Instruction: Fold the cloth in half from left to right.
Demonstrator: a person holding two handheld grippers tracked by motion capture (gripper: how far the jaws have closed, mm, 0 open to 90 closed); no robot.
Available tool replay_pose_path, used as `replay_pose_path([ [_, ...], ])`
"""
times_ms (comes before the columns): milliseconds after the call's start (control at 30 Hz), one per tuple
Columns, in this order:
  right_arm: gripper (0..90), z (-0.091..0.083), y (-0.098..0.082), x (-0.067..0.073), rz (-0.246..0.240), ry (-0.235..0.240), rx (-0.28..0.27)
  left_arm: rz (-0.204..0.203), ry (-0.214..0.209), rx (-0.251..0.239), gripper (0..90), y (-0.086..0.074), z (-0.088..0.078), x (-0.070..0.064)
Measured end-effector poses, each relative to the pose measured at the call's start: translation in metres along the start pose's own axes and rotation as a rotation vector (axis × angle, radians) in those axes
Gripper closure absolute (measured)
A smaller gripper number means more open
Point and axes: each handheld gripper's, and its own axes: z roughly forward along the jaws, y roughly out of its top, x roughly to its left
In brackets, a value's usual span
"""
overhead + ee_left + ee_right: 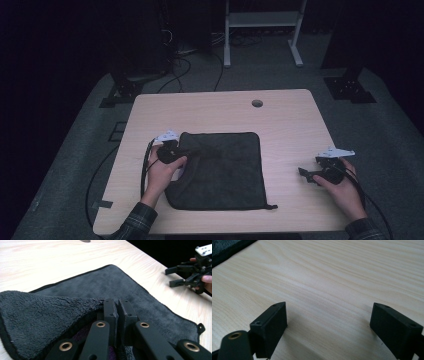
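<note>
A dark grey towel [225, 170] lies flat in the middle of the light wooden table [290, 125]. My left gripper [181, 151] is at the towel's left edge, shut on it. In the left gripper view the jaws [117, 308] pinch a lifted fold of the towel [45, 315], and the rest of the cloth stretches away flat. My right gripper [305, 176] rests near the table's right side, a hand's width from the towel, with its jaws open. The right gripper view shows those jaws [329, 322] wide apart over bare wood, and a towel corner [227, 247] at the top left.
A round cable hole [257, 103] sits near the table's far edge. Behind the table stand a white metal frame [262, 30] and black stands, with cables across the grey floor. A small loop tag [272, 206] hangs off the towel's near right corner.
</note>
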Motion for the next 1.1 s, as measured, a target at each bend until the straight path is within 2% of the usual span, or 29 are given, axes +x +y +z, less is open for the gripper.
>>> replay_pose_path([
  [367,13.4,0.000,0.000,0.000,0.000,0.000,0.000,0.031,-0.061,0.009,85.1,0.012,0.026,-0.016],
  [433,13.5,0.000,0.000,0.000,0.000,0.000,0.000,0.035,-0.071,0.021,85.0,0.014,0.035,-0.020],
  [600,13.5,0.000,0.000,0.000,-0.001,0.000,0.000,0.057,-0.084,0.040,85.1,0.018,0.050,-0.026],
  [900,13.4,0.000,0.000,0.000,-0.001,0.000,0.000,0.074,-0.106,0.054,85.1,0.025,0.072,-0.034],
  [1100,13.5,0.000,0.000,0.000,0.000,0.000,0.000,0.088,-0.119,0.050,85.1,0.033,0.088,-0.041],
])
